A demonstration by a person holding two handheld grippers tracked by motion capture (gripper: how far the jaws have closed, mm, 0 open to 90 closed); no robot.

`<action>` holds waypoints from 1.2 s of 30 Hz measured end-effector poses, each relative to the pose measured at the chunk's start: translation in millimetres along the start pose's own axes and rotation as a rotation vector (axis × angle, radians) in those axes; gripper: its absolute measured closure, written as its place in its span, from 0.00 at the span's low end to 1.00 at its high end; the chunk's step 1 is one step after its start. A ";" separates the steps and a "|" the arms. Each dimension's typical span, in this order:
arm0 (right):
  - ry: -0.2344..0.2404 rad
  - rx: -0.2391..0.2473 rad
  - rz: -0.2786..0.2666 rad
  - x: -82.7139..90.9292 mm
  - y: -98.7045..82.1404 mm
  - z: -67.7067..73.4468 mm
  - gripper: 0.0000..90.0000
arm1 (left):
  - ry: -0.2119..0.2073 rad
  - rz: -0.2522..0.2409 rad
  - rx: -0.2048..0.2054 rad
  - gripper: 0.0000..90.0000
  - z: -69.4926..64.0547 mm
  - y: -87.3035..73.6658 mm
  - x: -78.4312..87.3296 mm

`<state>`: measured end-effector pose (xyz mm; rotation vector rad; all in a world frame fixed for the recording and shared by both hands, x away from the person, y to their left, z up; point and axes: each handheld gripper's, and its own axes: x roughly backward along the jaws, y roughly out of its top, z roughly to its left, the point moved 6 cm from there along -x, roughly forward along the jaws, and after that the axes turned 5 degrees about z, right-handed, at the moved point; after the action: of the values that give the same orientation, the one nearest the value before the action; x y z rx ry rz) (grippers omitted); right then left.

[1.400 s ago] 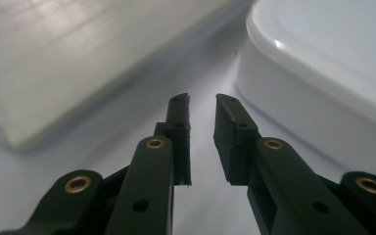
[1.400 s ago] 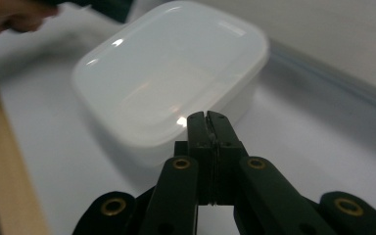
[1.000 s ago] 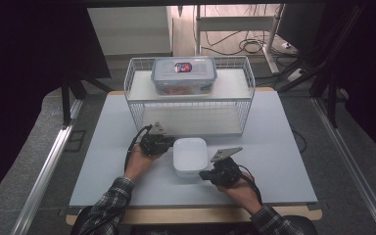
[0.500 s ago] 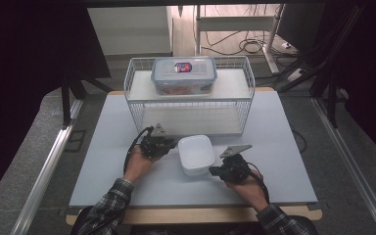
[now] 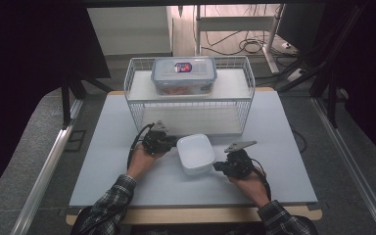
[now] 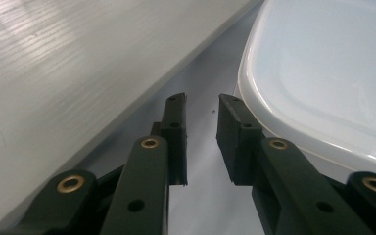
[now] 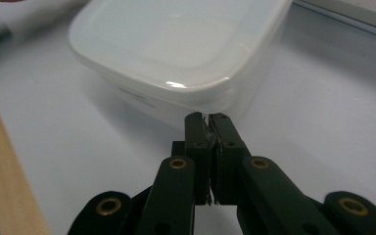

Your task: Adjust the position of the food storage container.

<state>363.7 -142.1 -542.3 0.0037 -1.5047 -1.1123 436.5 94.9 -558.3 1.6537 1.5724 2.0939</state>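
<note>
The right tongs were closed, their jaws pressed flat together with the tips against the near wall of the white lidded container, nothing held between them. The left tongs stood slightly parted and had just been opening a little; nothing lay between their jaws, and the right-hand jaw sat just beside the container's rounded corner.

In the high view the container rested on the counter between the left tongs and the right tongs, just in front of the wire rack. Compared with a second earlier it lay farther toward the right and was turned a little, and the right hand had shifted the same way. That suggested the container was being nudged and squared up, probably for sliding into the rack's lower level, below the clear clip-lock box on the top shelf.
</note>
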 end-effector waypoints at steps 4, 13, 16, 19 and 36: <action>0.013 0.019 0.000 2.2 -0.5 8.1 0.96 | -0.026 -0.011 0.008 0.82 -4.6 -0.4 2.1; -0.052 -0.003 0.005 10.0 -3.8 -11.3 0.96 | -0.098 0.012 -0.036 0.81 -29.4 -2.9 3.9; -0.074 -0.037 -0.011 13.7 -3.0 -23.4 0.96 | -0.046 0.027 -0.028 0.77 -23.2 -0.2 6.1; -0.080 -0.072 -0.024 13.1 -0.1 -32.3 0.96 | -0.014 0.029 0.001 0.80 -15.2 4.4 2.3; -0.095 -0.067 0.006 -8.4 18.8 -46.1 0.97 | -0.035 0.080 -0.018 0.78 -42.6 -11.6 19.1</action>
<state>412.3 -155.6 -544.5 -0.1016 -1.5499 -1.1719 390.7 83.2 -549.6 1.7659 1.4971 2.0968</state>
